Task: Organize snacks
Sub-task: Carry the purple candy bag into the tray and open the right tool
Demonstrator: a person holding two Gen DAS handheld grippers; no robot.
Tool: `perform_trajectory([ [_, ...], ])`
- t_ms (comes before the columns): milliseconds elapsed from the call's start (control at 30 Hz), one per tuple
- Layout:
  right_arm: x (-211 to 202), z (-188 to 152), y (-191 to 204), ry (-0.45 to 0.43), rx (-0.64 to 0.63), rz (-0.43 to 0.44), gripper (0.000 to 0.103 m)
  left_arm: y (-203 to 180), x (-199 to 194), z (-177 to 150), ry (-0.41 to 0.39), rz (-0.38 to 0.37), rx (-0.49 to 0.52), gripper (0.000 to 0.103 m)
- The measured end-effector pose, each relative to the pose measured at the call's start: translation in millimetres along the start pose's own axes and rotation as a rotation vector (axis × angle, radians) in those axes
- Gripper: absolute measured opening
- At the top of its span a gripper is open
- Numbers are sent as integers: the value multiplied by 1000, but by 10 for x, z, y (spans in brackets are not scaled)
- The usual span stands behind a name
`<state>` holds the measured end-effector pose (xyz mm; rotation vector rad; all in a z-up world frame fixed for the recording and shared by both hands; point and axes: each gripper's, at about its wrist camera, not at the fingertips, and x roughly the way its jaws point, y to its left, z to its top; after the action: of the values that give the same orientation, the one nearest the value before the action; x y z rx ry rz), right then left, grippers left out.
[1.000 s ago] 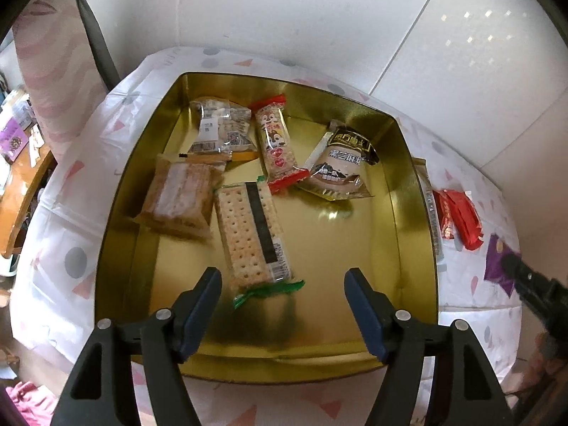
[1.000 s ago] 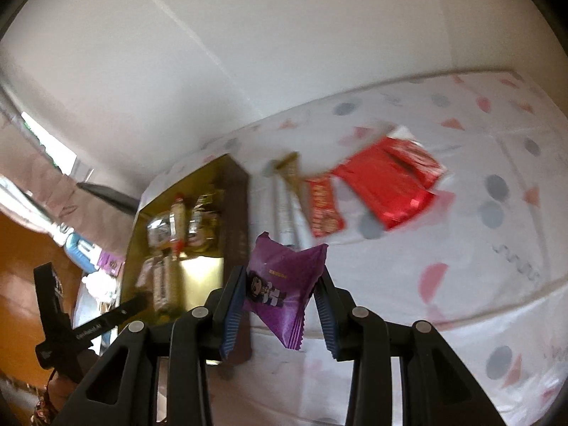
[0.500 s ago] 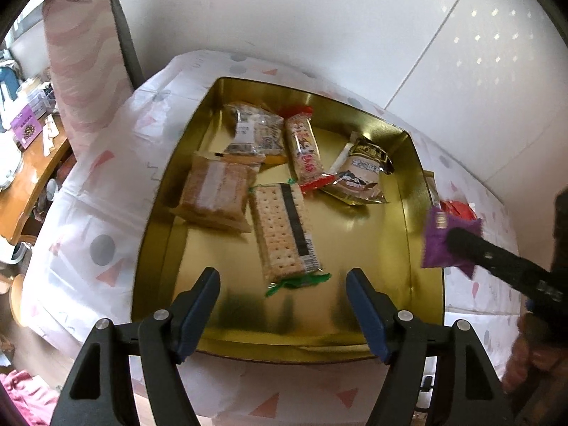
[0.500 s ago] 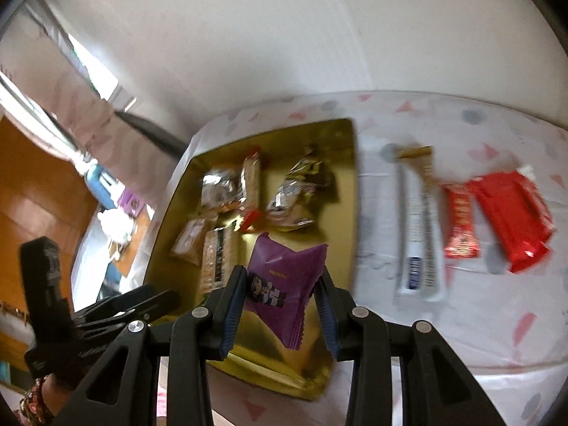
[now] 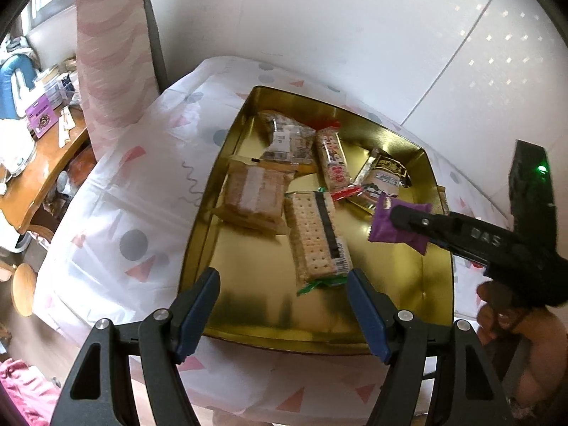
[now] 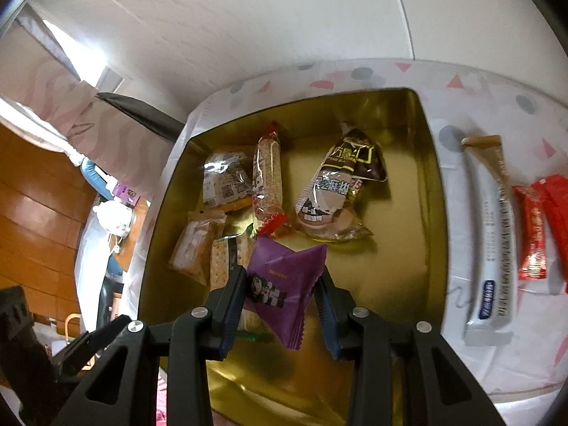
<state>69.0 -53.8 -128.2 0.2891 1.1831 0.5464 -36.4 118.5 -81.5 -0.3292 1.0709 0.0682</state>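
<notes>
Above the near right part of the gold tin, the right gripper has its fingers pressed on both sides of a purple snack packet, which hangs clear of the tin floor. The packet's long axis runs roughly across the fingers and tilts, its crimped end pointing down toward the near rim; a small cartoon figure is printed on it, and the line of text above that is too small to read. From the left wrist view the same purple snack packet sits over the tin's right side, and the raised letters "DAS" show on the right gripper's body.

Inside the gold tin, a cracker pack with a dark stripe lies lengthwise from near rim toward far rim, its green end nearest. A brown wafer pack lies to its left, a red-ended bar and a clear cookie pack toward the far rim, and a brown pastry bag with Chinese lettering toward the far right corner.

The left gripper hovers at the near rim, fingers spread wide, holding nothing.

On the surface right of the tin lie a white stick sachet and red packets, all lengthwise.
</notes>
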Motion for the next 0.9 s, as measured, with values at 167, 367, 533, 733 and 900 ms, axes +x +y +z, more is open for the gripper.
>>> perform_trajectory([
  [167, 191, 49, 23, 37, 4, -20, 42, 29, 9, 8, 5, 1, 5, 74],
  [367, 106, 5, 9, 23, -3, -56, 43, 59, 34, 19, 12, 3, -4, 77],
  [533, -156, -103, 60, -45, -60, -74, 43, -17, 81, 27, 20, -6, 6, 77],
  [733, -471, -193, -7, -127, -92, -111, 43, -264, 152, 38, 35, -16, 68, 78],
  [900, -667, -276, -260, -166, -38, -135, 43, -500, 195, 10, 50, -28, 127, 80],
])
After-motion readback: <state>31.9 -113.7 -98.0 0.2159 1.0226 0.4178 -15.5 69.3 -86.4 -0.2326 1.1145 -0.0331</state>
